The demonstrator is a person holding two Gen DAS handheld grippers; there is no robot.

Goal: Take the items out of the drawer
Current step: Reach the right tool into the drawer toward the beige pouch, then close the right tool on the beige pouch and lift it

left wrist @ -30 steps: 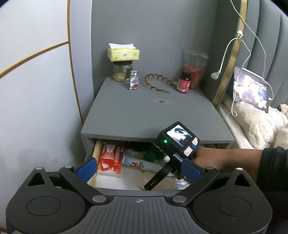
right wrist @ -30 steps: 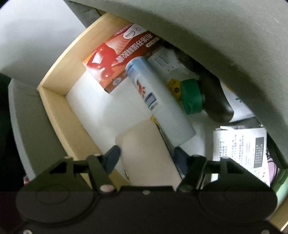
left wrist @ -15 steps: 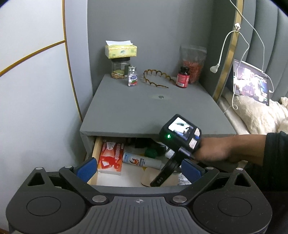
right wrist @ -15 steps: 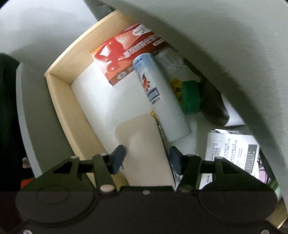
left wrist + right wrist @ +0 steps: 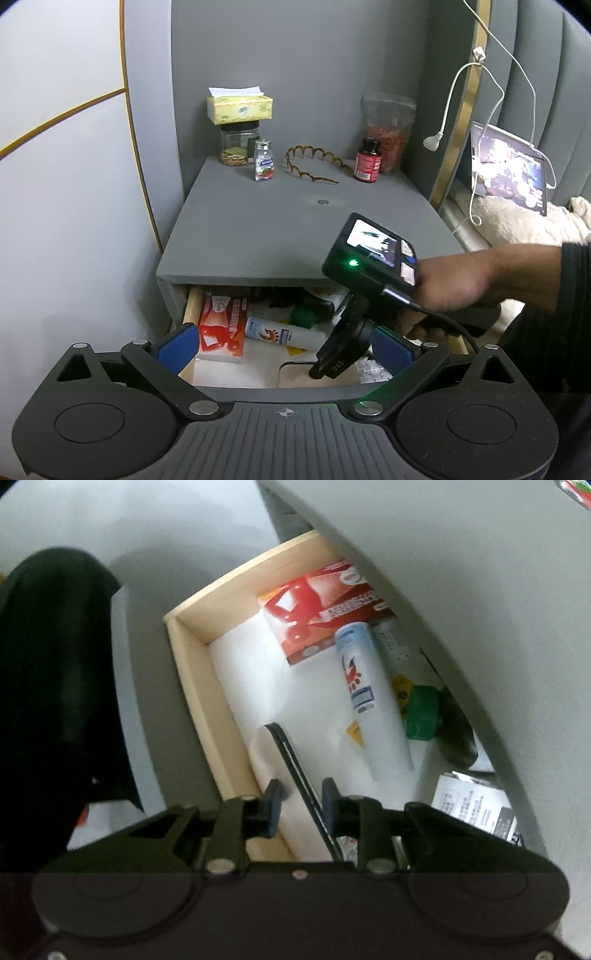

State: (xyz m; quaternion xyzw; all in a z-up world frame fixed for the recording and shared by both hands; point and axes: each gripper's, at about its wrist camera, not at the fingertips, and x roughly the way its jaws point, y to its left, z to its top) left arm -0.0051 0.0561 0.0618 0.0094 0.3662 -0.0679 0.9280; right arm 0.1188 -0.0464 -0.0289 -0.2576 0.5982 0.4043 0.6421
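Right gripper point(image 5: 298, 805) points steeply down into the open drawer point(image 5: 192, 686). Jaws closing, a flat beige phone point(image 5: 280, 775) between them, tipped up on its long edge so its dark rim faces the camera. Whether the pads already press on it I cannot tell; the left pad looks at its beige face, the right pad shows a small gap from the dark rim.

Phone sits at the drawer's front left corner, just beside the wooden front wall. Long axis runs from the gripper away toward the drawer's middle.

White tube point(image 5: 369, 701) lies flat near the phone, long axis roughly parallel to it, one end at the red box point(image 5: 317, 613). Green cap point(image 5: 421, 716) beside the tube.

Left gripper point(image 5: 284, 341) hovers before the drawer, jaws wide, nothing between them.
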